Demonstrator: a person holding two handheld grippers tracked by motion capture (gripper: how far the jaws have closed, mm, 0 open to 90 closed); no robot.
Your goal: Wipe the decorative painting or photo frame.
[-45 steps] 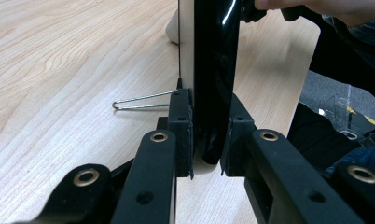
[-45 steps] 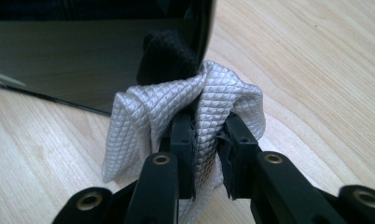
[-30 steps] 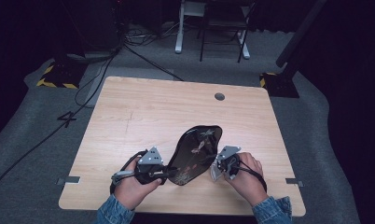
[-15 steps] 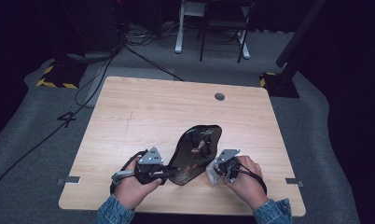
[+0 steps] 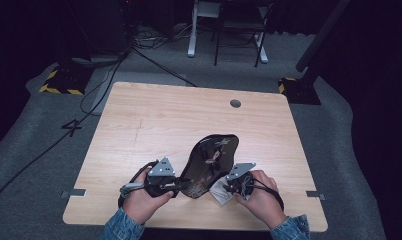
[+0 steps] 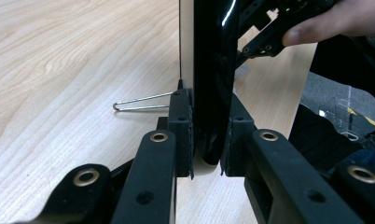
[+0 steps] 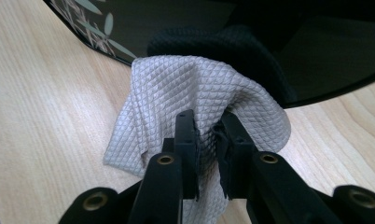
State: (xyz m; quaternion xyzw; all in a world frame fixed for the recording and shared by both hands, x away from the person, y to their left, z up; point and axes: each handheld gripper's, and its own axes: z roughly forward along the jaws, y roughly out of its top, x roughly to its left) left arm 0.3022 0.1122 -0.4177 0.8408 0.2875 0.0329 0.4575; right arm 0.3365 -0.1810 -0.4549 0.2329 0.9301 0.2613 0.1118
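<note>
Holding a black tray [image 5: 211, 160] by its near edge, the left gripper [image 5: 176, 186] has its jaws pinched on the rim, as the left gripper view shows [image 6: 209, 116]; the tray stands tilted up off the table [image 5: 154, 120], near its 6 o'clock edge. Right gripper [image 5: 228, 185], at about 3 o'clock of the tray's low end, has its jaws pressed onto a bunched grey cloth [image 7: 199, 93], and the cloth touches the tray's underside. A thin wire stand [image 6: 139, 101] lies on the wood beside the tray.
</note>
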